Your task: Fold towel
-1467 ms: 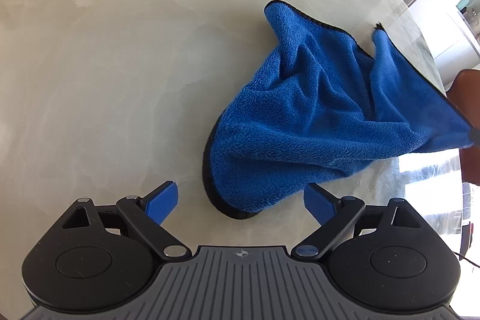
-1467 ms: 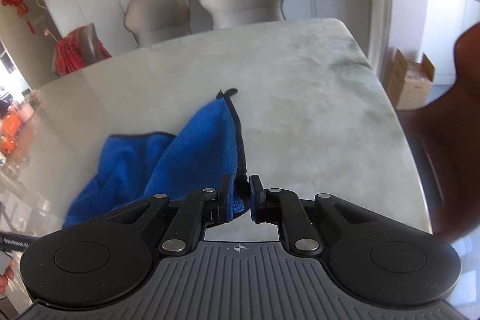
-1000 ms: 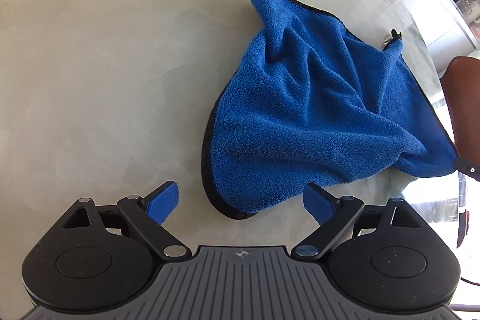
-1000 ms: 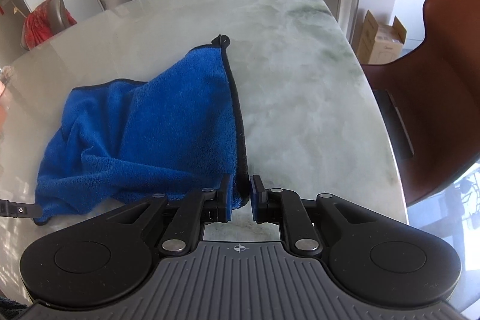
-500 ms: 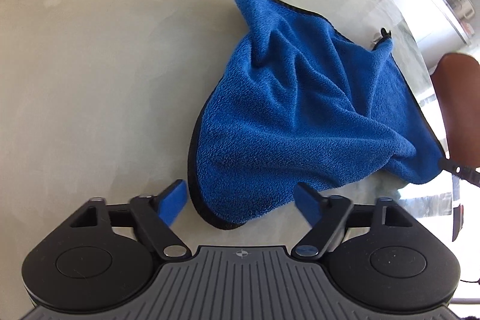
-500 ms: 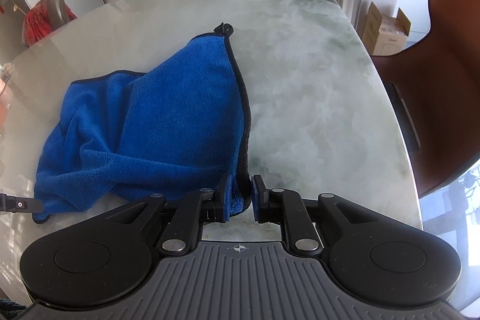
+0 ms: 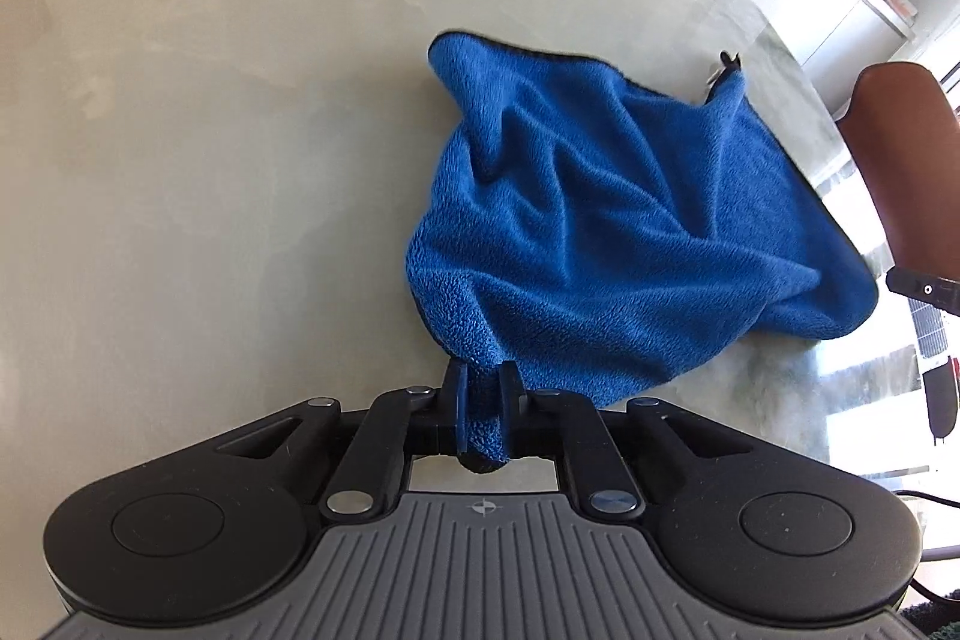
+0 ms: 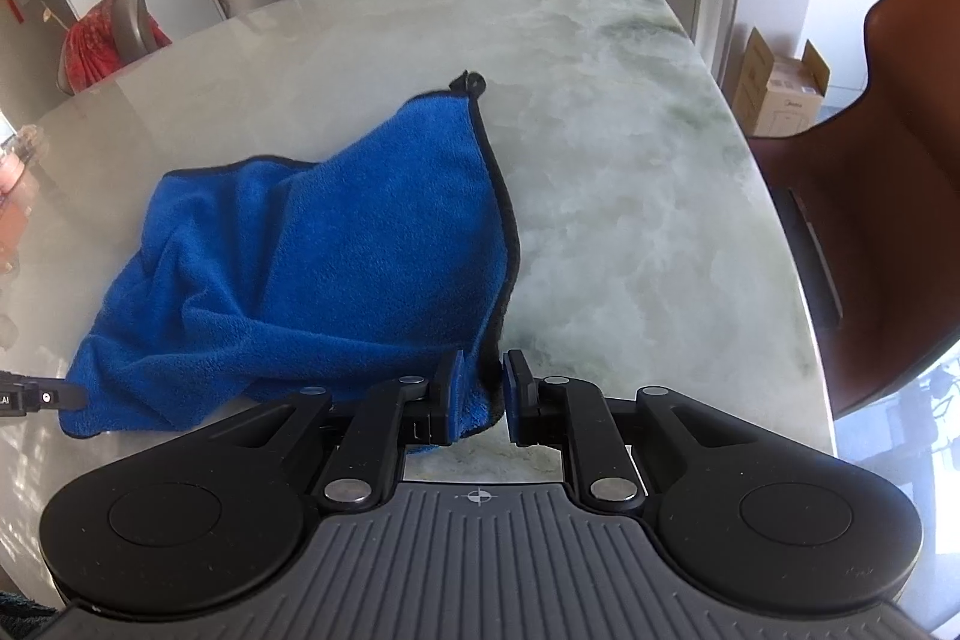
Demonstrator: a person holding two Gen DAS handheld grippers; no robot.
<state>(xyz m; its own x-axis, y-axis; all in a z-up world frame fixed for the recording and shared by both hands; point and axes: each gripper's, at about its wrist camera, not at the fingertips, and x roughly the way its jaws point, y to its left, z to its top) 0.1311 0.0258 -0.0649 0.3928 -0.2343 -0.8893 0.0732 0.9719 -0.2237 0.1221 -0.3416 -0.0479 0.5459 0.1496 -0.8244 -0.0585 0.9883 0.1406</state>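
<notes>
While the blue towel (image 7: 606,232) lies rumpled on the marble bench (image 7: 210,148), the left tongs (image 7: 480,394) pinch its near-left corner and the right tongs (image 8: 480,388) clamp its near-right corner (black-trimmed edge), both nearly closed.

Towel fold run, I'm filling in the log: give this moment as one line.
left tongs: shut on towel corner | right tongs: shut on towel edge | towel: rumpled, unfolded, on table
</notes>
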